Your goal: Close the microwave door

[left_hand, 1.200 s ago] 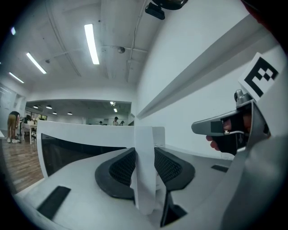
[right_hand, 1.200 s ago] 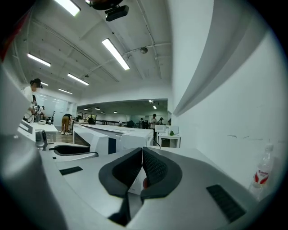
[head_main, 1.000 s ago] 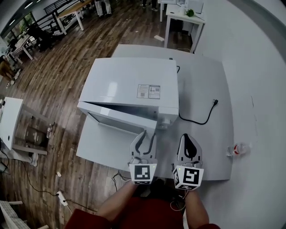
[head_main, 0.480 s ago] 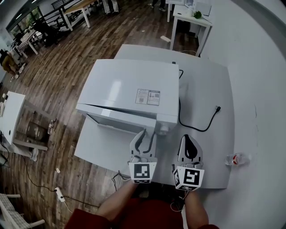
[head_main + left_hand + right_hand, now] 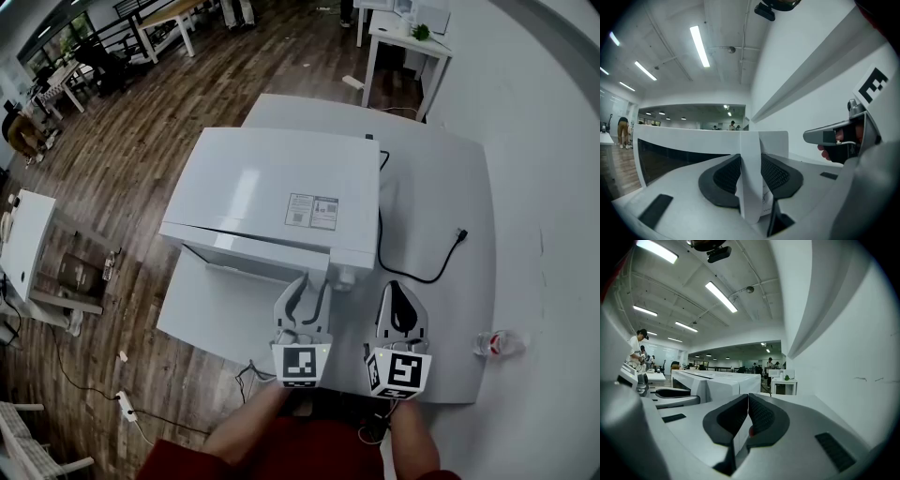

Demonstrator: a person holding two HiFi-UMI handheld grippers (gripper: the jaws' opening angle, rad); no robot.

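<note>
Head view: microwave [image 5: 281, 187] sits toward the desk's [image 5: 431, 234] left edge, door [image 5: 244, 251] facing the near edge and ajar by a crack, left gripper [image 5: 305, 289] jaws pinching the door's free edge, likely to steer it shut; right gripper [image 5: 401, 305] hangs beside, jaws pressed together, empty.

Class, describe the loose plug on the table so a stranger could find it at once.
Start at the big white microwave on the pale table. A black cord runs along its right side and loops across the bare tabletop. The plug is the cord's free end, lying plugged into nothing.
</note>
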